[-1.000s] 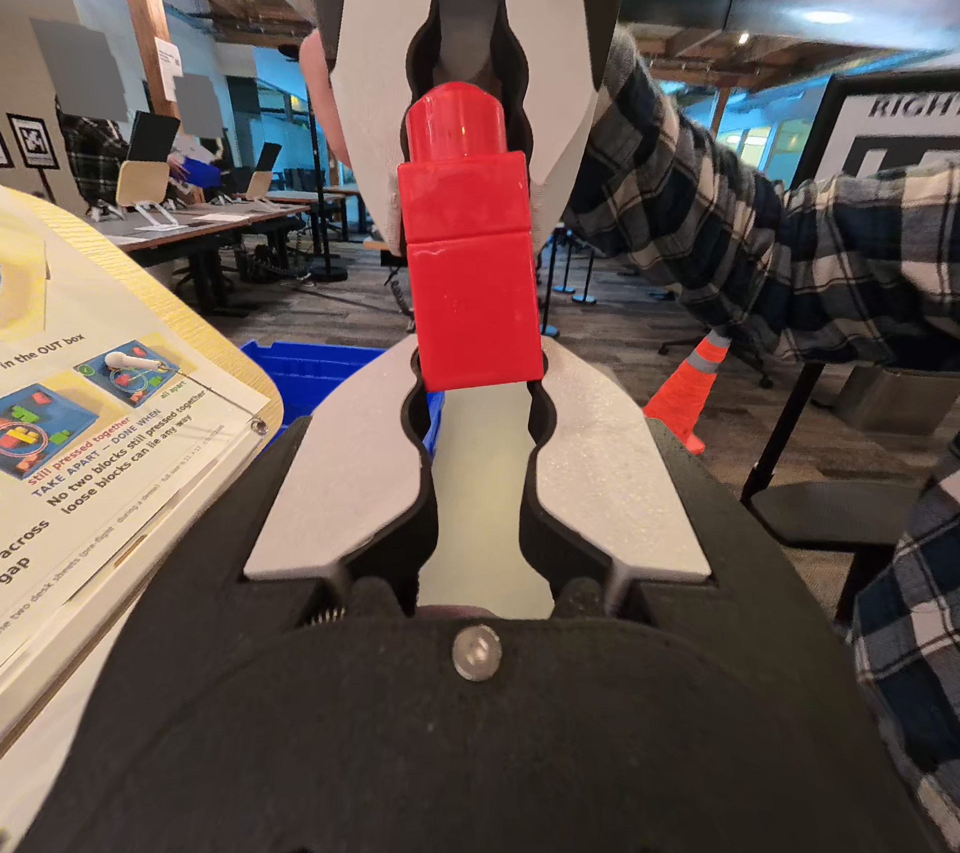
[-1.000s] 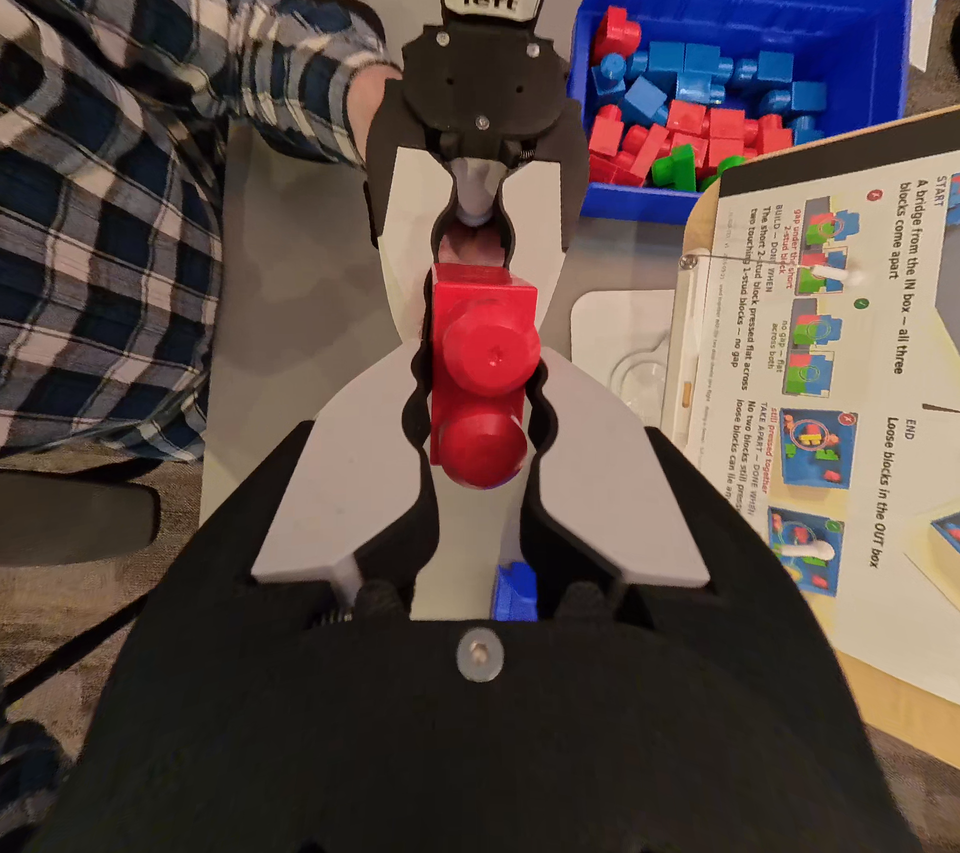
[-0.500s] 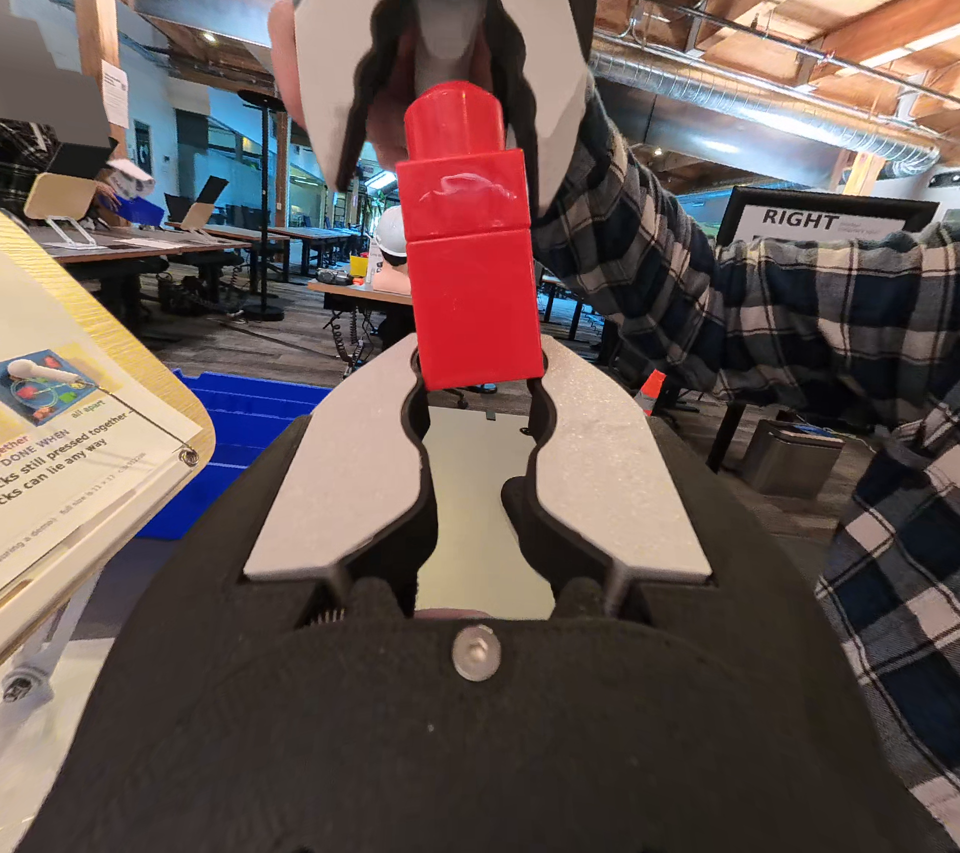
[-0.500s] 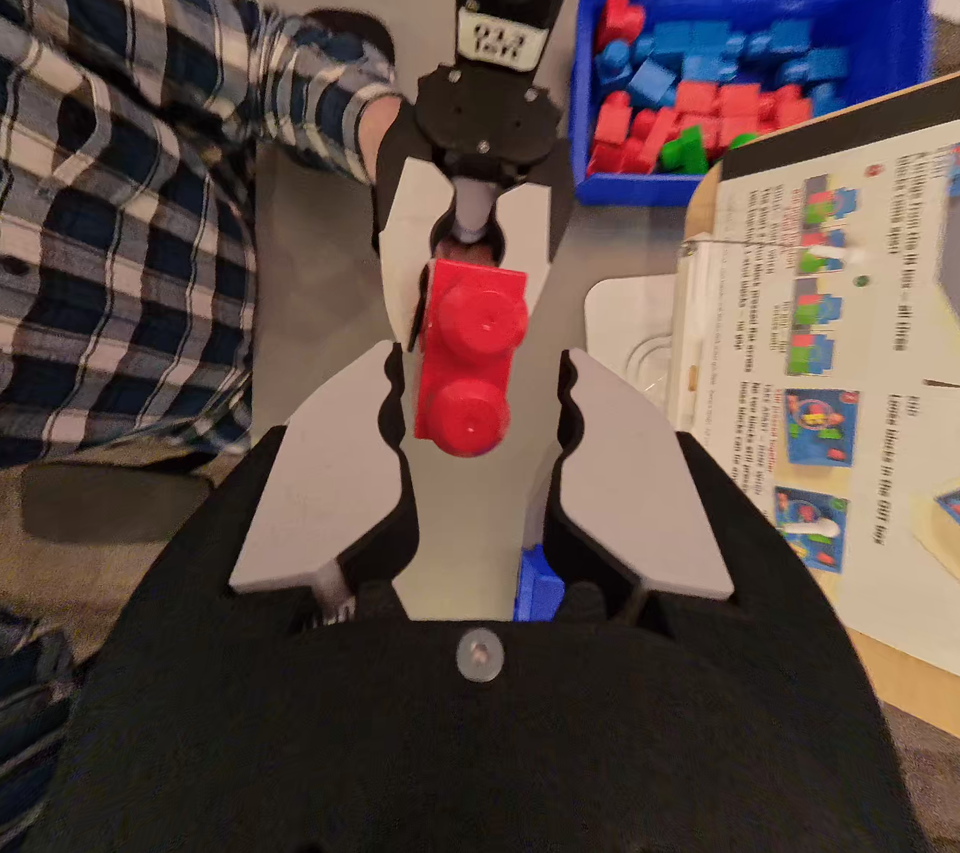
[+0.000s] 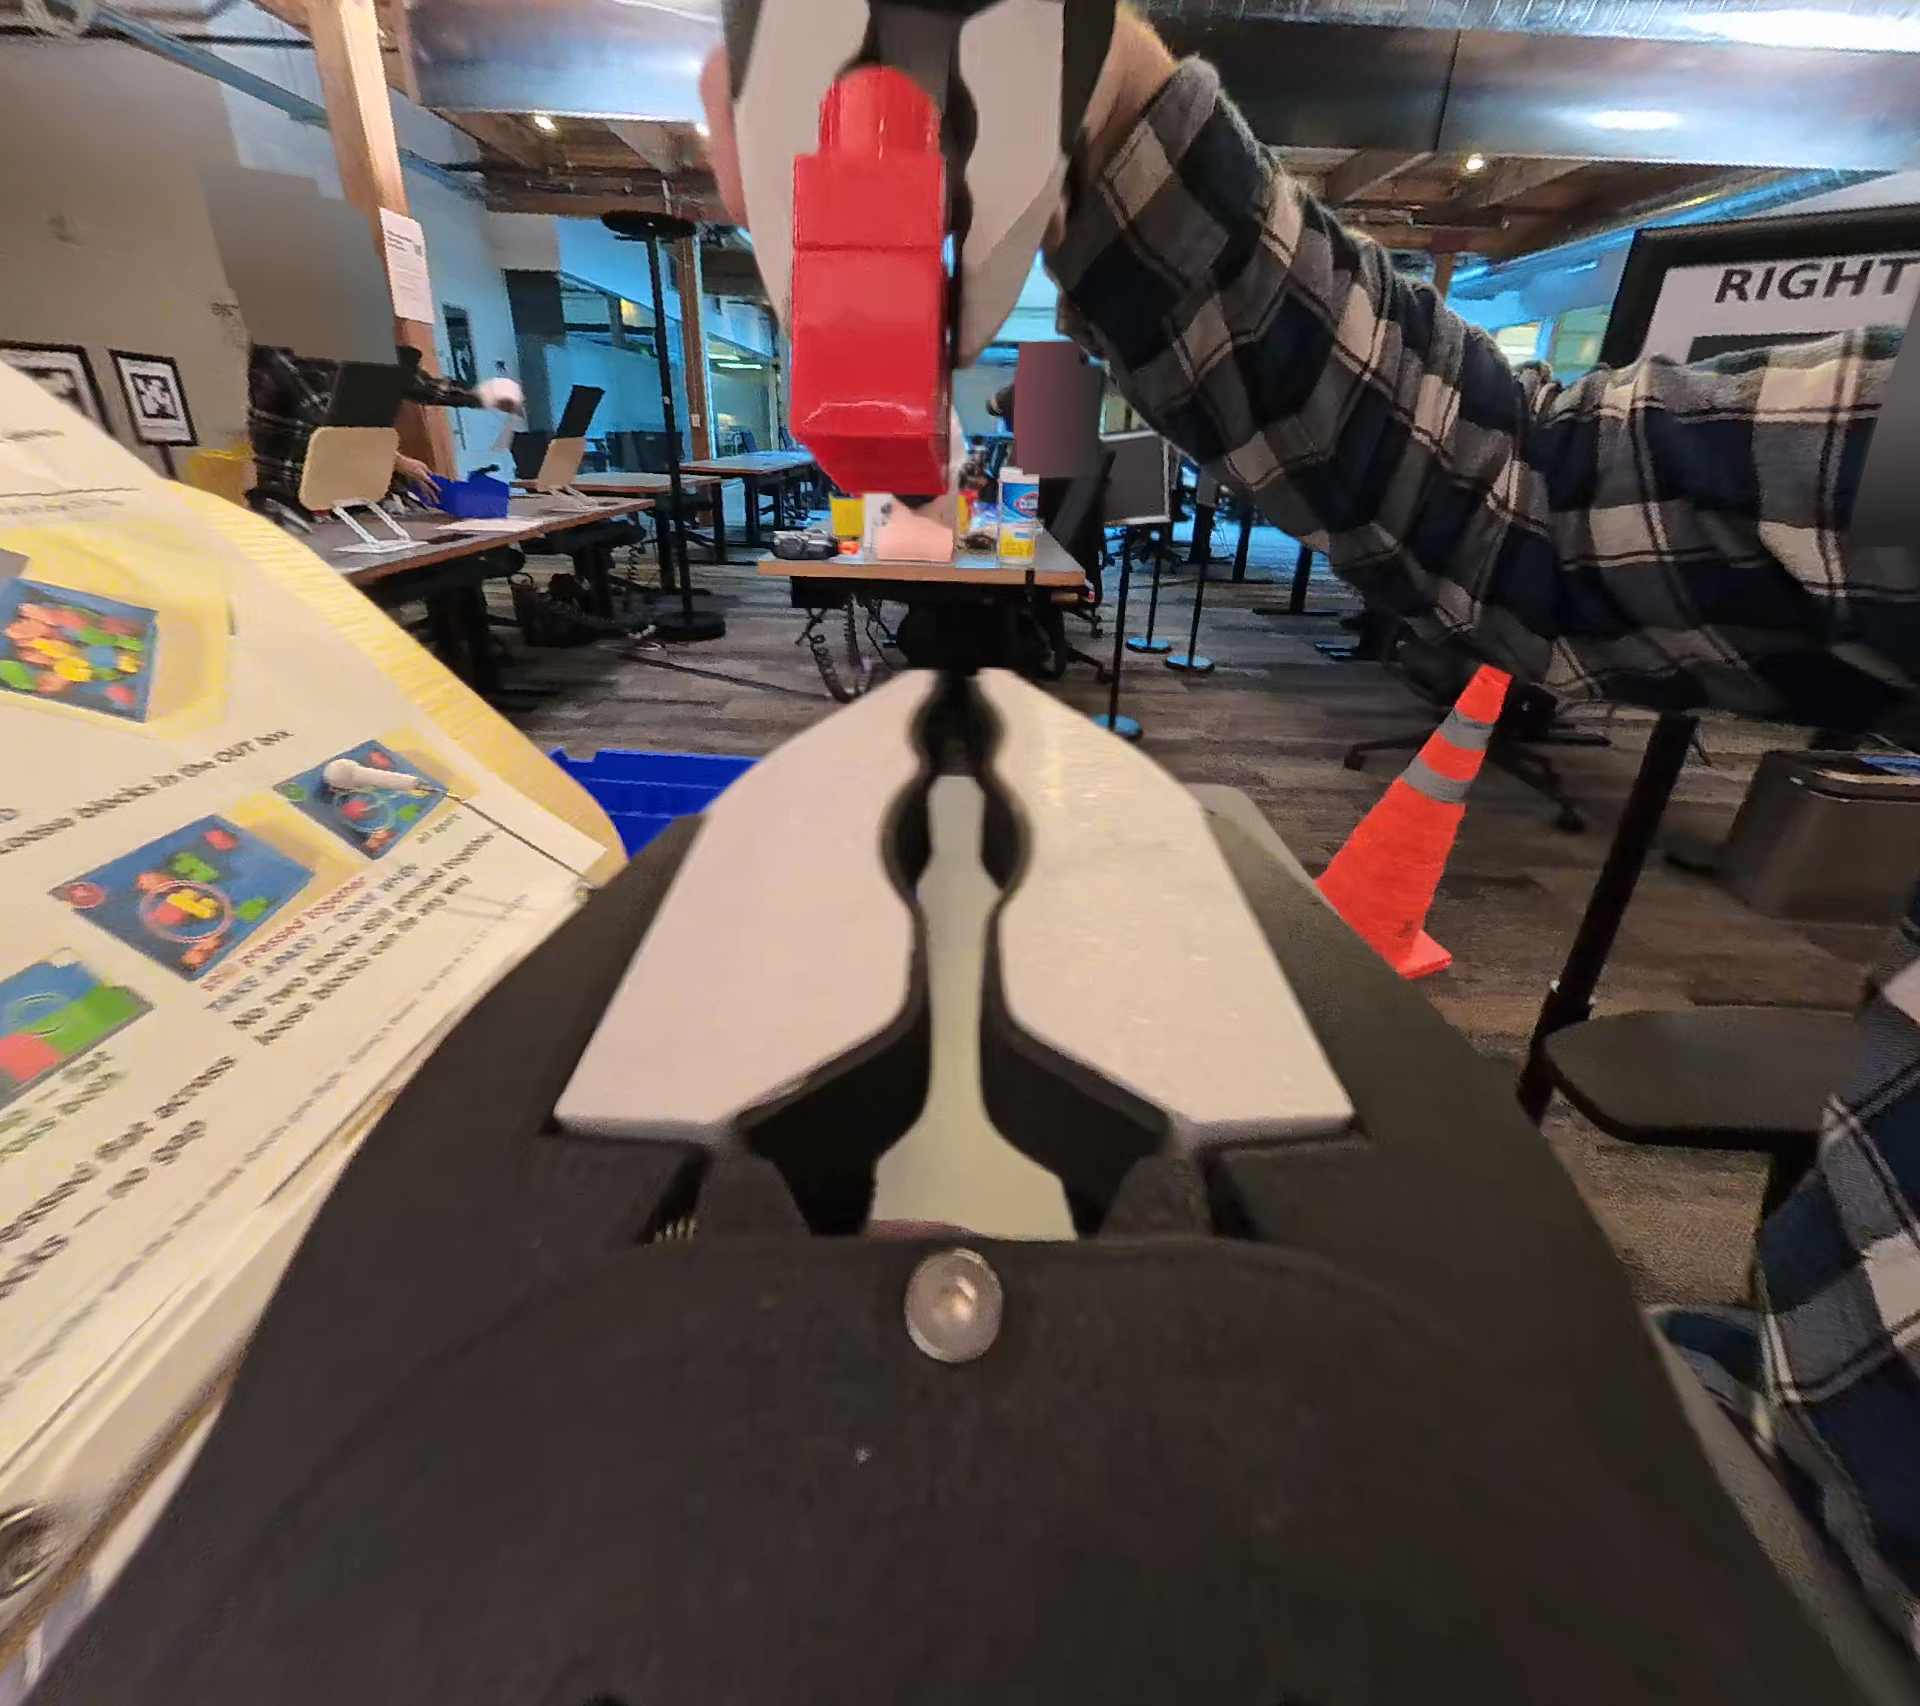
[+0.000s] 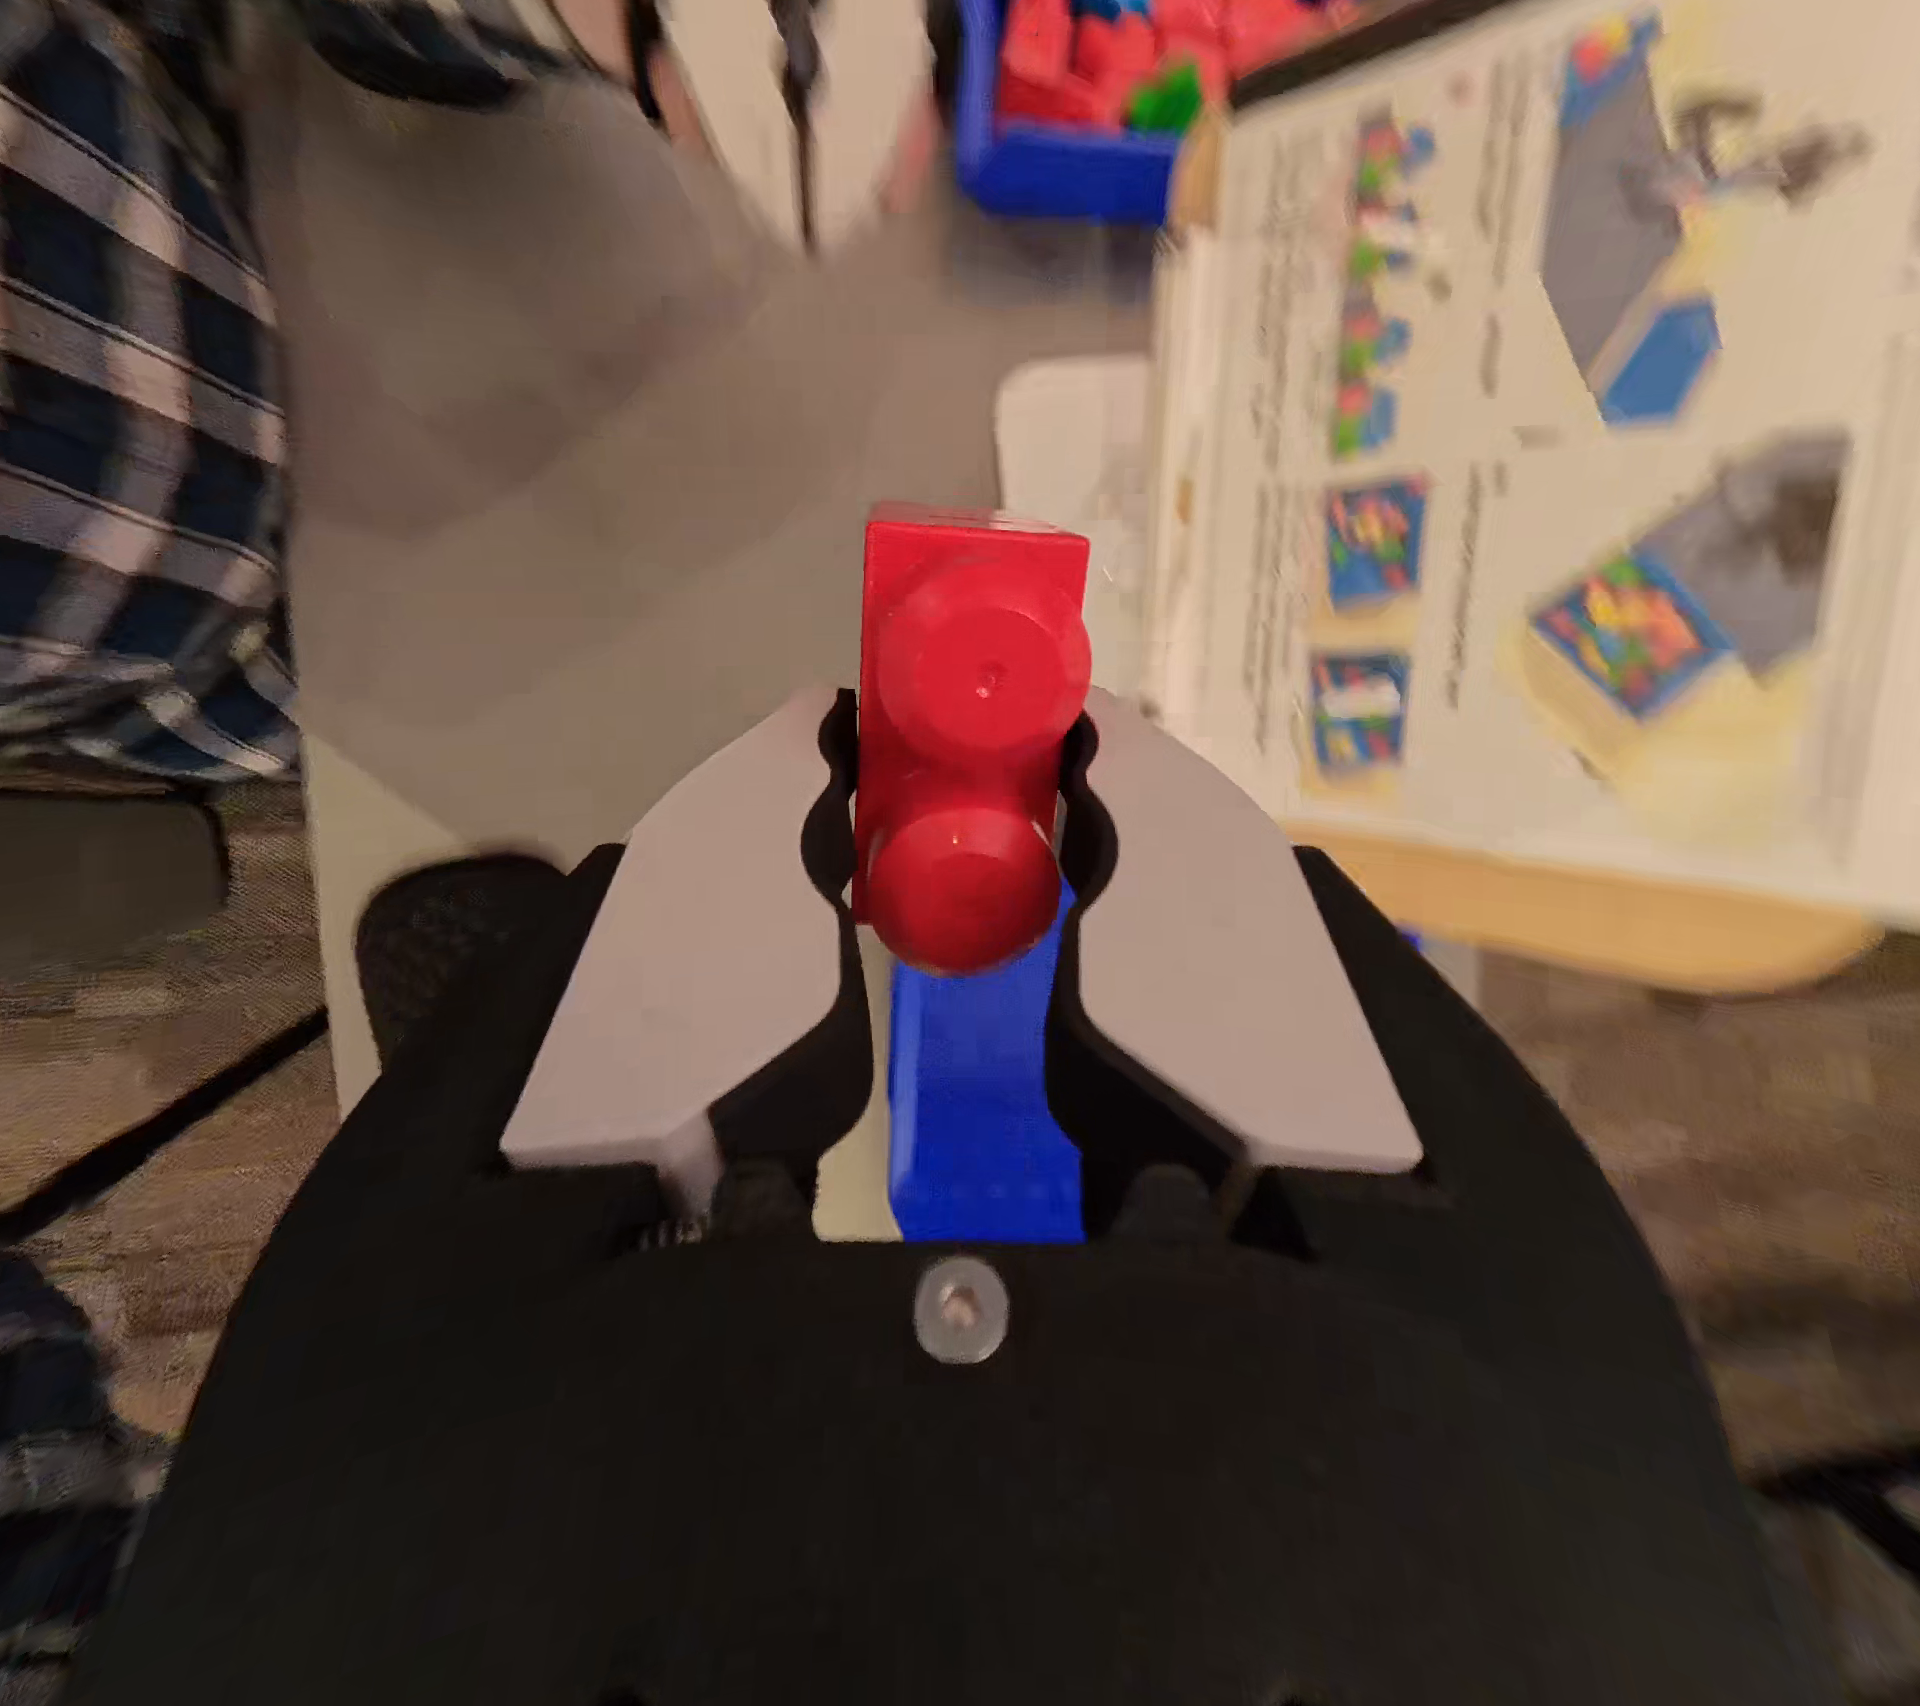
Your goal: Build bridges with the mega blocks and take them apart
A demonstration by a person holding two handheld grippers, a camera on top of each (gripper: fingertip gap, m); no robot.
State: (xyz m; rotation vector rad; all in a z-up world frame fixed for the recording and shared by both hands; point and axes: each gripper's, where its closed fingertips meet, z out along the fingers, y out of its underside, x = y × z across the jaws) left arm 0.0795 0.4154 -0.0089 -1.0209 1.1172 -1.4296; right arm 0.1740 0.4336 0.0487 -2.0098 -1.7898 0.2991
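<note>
The red block [image 6: 971, 721], a two-stud piece, sits right between the right gripper [image 6: 961, 773]'s fingers, both pads pressed on its sides, studs facing the camera. Relative to that block, the left gripper [image 5: 951, 700] hangs lower down and apart from it, jaws closed together on nothing. The blue bin [image 6: 1070, 176] of loose blocks is well beyond the red block on the table.

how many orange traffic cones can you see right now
1. The cone stands on the floor at the right of the left wrist view, below the plaid sleeve. Others may be hidden behind furniture.
</note>
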